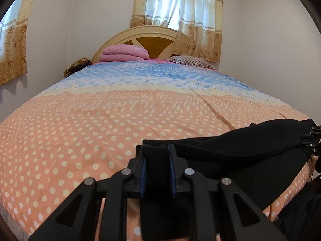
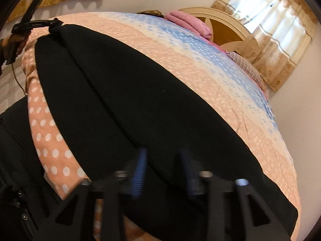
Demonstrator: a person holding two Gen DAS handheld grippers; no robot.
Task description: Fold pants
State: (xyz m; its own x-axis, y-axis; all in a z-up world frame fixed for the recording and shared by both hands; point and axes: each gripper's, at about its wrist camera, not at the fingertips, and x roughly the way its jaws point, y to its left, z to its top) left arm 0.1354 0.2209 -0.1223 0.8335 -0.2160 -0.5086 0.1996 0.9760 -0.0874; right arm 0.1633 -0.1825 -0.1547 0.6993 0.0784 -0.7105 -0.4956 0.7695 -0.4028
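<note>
While two claws grip, one pants apparently.

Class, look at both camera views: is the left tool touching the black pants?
Touching. In the left wrist view, the left tool has both fingers closed on a band of the black pants.

Bedspread lies open ahead; pink blanket and pillow crowd the headboard.
</note>
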